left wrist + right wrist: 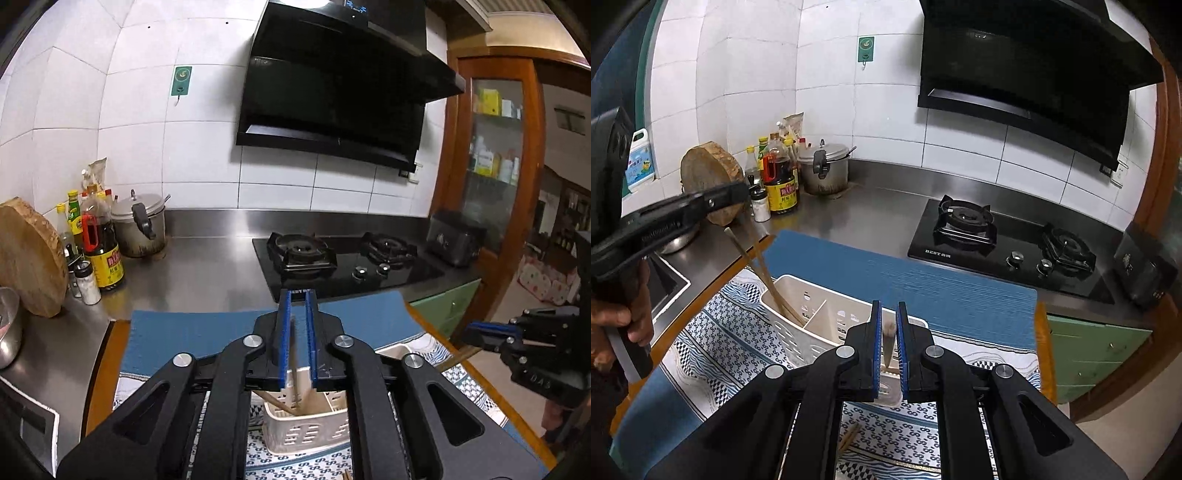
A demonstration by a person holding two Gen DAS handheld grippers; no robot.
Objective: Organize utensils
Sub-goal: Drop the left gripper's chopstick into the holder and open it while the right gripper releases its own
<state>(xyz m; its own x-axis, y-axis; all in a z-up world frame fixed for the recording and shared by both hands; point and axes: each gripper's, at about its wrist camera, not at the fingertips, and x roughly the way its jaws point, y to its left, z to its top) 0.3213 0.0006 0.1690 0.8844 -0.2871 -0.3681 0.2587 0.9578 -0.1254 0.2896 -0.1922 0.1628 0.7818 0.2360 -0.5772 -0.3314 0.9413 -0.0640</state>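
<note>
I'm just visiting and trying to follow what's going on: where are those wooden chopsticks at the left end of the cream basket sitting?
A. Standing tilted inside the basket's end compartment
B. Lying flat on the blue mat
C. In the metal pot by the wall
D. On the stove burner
A: in the right wrist view the chopsticks lean with their lower ends inside the left end compartment of the cream basket, tops sticking out.
</note>
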